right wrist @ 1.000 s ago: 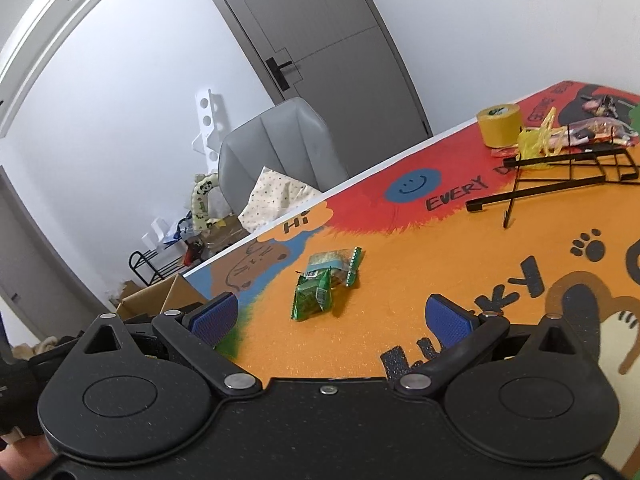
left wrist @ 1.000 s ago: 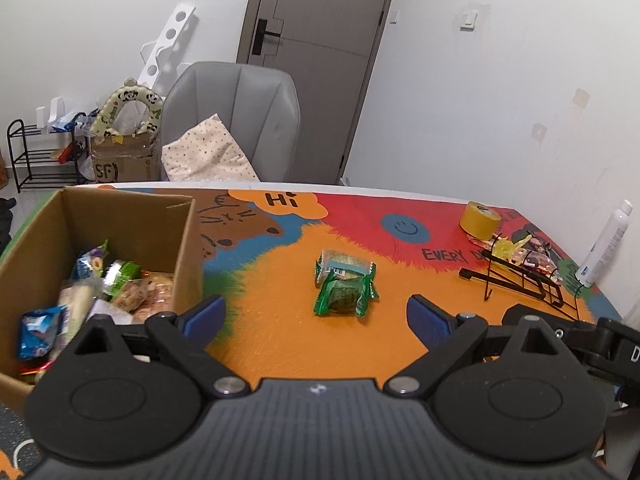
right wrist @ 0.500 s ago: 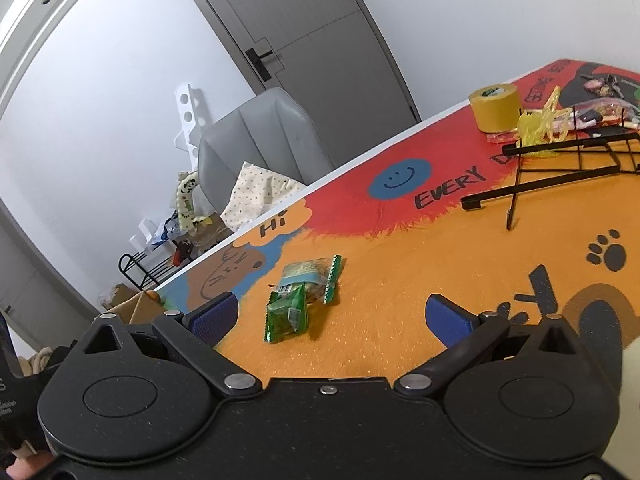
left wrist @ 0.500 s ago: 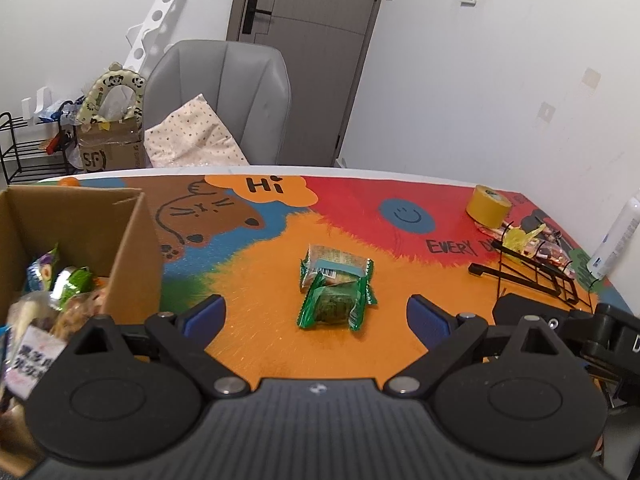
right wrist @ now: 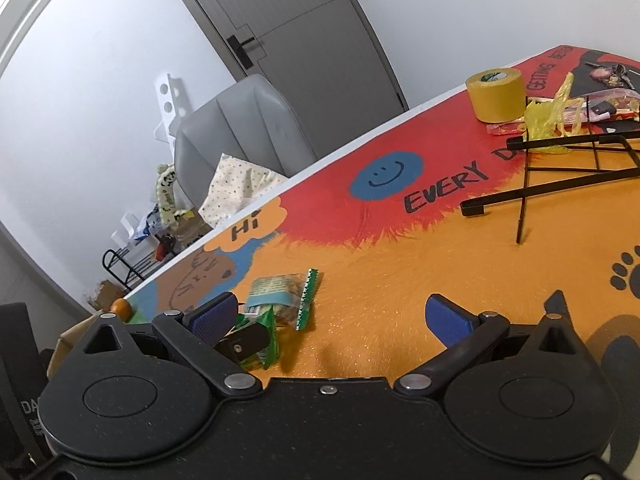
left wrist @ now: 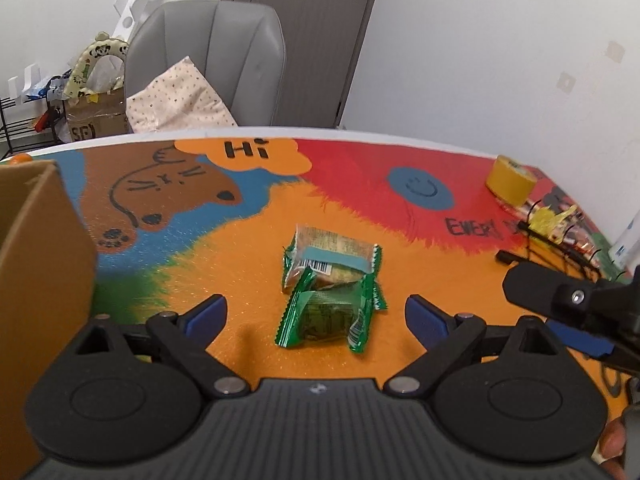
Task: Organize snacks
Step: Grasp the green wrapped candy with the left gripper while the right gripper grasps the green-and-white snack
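Closer now, the left hand-held gripper gapes around the green snack packet.

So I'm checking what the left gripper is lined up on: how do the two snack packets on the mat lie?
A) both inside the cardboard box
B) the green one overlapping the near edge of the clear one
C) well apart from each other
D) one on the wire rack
B: in the left wrist view the green packet lies partly over the near edge of the clear packet, both on the mat ahead of the open left gripper.
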`<state>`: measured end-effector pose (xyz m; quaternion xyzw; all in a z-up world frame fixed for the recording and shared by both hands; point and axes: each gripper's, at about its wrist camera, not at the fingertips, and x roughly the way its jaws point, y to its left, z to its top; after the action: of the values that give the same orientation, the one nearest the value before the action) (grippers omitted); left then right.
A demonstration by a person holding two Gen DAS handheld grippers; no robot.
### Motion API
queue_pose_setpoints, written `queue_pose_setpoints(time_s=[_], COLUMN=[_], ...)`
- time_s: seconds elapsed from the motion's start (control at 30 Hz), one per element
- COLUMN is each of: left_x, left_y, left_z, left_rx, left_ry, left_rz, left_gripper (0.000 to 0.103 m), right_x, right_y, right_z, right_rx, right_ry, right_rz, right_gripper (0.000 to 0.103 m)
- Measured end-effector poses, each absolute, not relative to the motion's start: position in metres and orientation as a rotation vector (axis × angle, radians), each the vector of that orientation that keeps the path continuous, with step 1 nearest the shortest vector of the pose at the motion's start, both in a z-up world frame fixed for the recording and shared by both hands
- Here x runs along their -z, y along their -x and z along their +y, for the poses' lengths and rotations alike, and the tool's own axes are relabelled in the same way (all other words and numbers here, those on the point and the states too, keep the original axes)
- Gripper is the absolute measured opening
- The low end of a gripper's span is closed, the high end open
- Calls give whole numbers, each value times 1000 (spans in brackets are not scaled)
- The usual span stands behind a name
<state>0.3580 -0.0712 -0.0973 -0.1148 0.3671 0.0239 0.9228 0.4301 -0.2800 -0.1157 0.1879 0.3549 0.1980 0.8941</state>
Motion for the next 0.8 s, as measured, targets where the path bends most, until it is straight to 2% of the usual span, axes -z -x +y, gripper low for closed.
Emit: queue_pose_setpoints(time_s=[0.13, 0.17, 0.27, 0.3, 0.37, 0.8], left_x=[108, 111, 119, 119, 119, 97], left_y=[-368, -369, -374, -373, -373, -365], left_z=[-69, -68, -66, -66, -63, -34], left_rx=[-52, -48, -21, -27, -35, -129], left_ry=[245, 248, 262, 251, 251, 347], left_rz=[761, 756, 768, 747, 744, 662], left_gripper=[93, 90, 66, 53, 42, 40], right_x=[118, 119, 118, 118, 118, 112], right_y=[-438, -440, -445, -446, -448, -465], right_z=[-270, -268, -261, -260, -255, -219], right_rx=[-410, -408, -399, -394, -389, -416], right_ry=[-372, -366, -352, -347, -345, -285], right_rz=[746, 747, 748, 748, 748, 756], right_gripper=[103, 103, 103, 103, 103, 103])
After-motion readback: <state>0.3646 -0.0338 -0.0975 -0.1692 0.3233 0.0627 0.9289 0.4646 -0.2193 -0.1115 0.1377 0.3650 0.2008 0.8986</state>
